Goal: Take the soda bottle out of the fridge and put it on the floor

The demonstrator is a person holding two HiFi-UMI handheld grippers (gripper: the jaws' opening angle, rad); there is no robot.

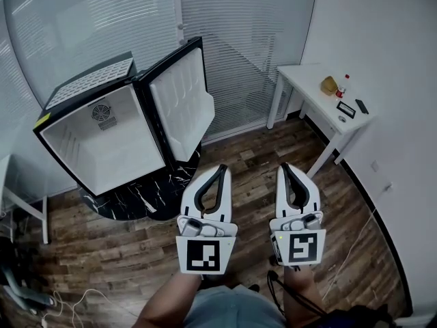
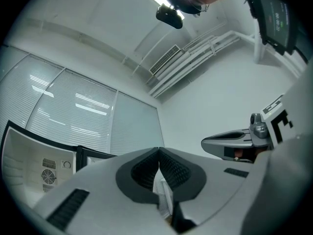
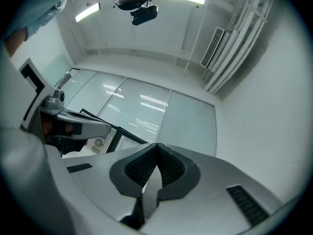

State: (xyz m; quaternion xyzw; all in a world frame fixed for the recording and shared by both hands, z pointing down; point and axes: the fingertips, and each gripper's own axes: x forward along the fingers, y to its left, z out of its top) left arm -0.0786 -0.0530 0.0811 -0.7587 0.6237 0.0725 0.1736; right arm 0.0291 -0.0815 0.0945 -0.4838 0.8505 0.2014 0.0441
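Standing ahead and to the left of the left gripper (image 1: 220, 169) is the fridge (image 1: 119, 152), on a dark marbled mat (image 1: 140, 198). Its door (image 1: 181, 104) is swung wide, with the free edge nearest that gripper. Only bare wooden floor (image 1: 252, 152) lies between both grippers and the fridge. Ahead and well off to the right of the right gripper (image 1: 285, 167) a white table (image 1: 304, 79) carries a yellowish lump (image 1: 330, 85), a small red-capped bottle (image 1: 342, 87) and two dark flat items (image 1: 362, 106). Loose cables (image 1: 75, 298) trail on the floor behind and left of the left gripper.

The fridge cavity shows white walls and a round vent. In both gripper views each gripper's own body covers most of the fridge. I cannot tell where the soda bottle is. The red-capped bottle is the only bottle in view, and it is too small to identify.

Both grippers are held side by side above the floor, well apart from the fridge and the table. Each gripper is clenched, its ribbed pads meeting at the tips, with nothing between them.
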